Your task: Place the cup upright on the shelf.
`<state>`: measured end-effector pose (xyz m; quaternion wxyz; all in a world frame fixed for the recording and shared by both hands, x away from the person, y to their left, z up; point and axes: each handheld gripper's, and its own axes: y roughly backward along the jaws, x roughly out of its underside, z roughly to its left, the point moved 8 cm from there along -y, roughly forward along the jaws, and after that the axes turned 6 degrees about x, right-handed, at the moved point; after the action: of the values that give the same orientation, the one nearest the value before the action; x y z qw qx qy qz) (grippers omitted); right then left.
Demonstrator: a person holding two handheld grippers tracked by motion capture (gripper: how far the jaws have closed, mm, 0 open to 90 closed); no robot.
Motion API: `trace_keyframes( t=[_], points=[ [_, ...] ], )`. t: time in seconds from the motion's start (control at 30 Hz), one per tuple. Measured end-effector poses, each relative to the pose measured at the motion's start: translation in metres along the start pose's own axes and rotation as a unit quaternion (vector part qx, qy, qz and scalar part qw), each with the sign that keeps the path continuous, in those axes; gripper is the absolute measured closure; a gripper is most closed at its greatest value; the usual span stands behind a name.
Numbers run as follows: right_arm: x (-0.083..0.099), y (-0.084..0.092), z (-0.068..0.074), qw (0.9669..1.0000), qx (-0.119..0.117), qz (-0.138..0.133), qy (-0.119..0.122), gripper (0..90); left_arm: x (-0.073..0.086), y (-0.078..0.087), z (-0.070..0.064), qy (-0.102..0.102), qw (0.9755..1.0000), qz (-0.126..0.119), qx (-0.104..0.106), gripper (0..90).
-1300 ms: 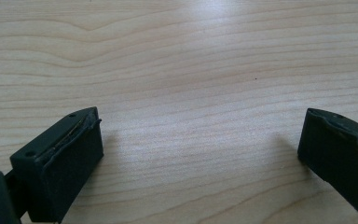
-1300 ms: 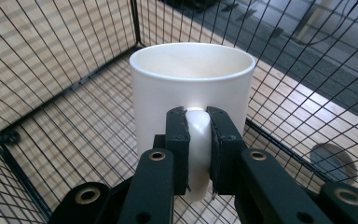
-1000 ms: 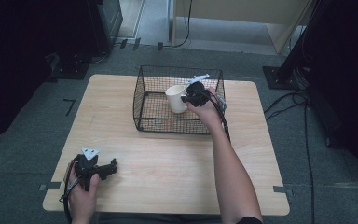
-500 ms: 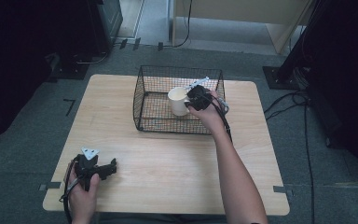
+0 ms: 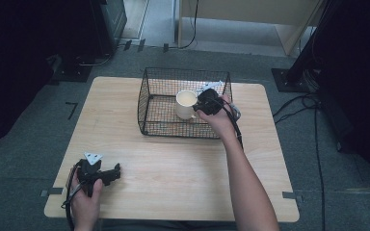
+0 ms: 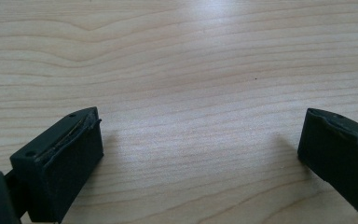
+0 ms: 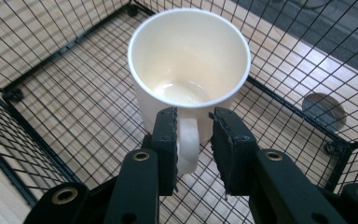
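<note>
On the wooden table [image 5: 173, 163] sits the wire basket [image 5: 147, 103], and the white mug [image 5: 185, 103] stands upright inside it, lower than a second ago when I held it raised. My right gripper [image 7: 193, 128] has just been opening its jaws: the mug's handle [image 7: 188, 140] sits between them, one pad touching, the other with a gap, so released. My left gripper [image 6: 200, 158] rests spread open near the table's front-left corner, unmoved. The basket floor under the mug is hidden. No readable writing.
</note>
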<state>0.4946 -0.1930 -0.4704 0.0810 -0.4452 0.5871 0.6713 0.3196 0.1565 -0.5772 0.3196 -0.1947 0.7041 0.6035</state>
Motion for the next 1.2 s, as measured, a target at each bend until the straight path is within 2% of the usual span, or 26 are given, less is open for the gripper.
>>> trace_keyframes(
  t=[0.07, 0.17, 0.3, 0.33, 0.4, 0.47, 0.53, 0.6, 0.9, 1.2],
  points=[
    [-0.002, 0.005, 0.001, 0.9999, 0.0, -0.012, -0.004, 66.5, 0.0, 0.0, 0.0, 0.0, 1.0, 0.0, 0.0, 0.0],
    [-0.004, 0.013, 0.002, 0.9995, 0.0, -0.031, -0.005, 55.6, 0.0, 0.0, 0.0, 0.0, 1.0, 0.0, 0.0, 0.0],
    [-0.009, 0.028, 0.002, 0.9983, 0.007, -0.056, -0.015, 39.7, 0.0, 0.0, 0.0, 0.0, 1.0, 0.0, 0.0, 0.0],
    [-0.01, 0.032, 0.003, 0.9977, 0.003, -0.065, -0.021, 35.4, 0.0, 0.0, 0.0, 0.0, 1.0, 0.0, 0.0, 0.0],
    [-0.012, 0.04, 0.003, 0.9961, 0.002, -0.084, -0.03, 23.6, 0.0, 0.0, 0.0, 0.0, 1.0, 0.0, 0.0, 0.0],
    [-0.012, 0.048, 0.004, 0.9952, 0.003, -0.093, -0.032, 12.6, 0.0, 0.0, 0.0, 0.0, 1.0, 0.0, 0.0, 0.0],
    [-0.011, 0.055, 0.004, 0.9944, 0.003, -0.099, -0.036, 8.3, 0.0, 0.0, 0.0, 0.0, 1.0, 0.0, 0.0, 0.0],
    [-0.009, 0.063, 0.005, 0.9937, -0.006, -0.102, -0.046, 0.3, 0.0, 0.0, 0.0, 0.0, 1.0, 0.0, 0.0, 0.0],
    [0.01, 0.097, 0.013, 0.9922, -0.003, -0.122, -0.024, 0.0, 0.0, 0.0, 0.0, 0.0, 1.0, -0.001, -0.001, 0.0],
    [0.038, 0.119, 0.013, 0.9919, 0.002, -0.125, -0.024, 0.0, 0.0, 0.0, 0.0, 0.0, 1.0, -0.001, 0.0, 0.0]
  ],
)
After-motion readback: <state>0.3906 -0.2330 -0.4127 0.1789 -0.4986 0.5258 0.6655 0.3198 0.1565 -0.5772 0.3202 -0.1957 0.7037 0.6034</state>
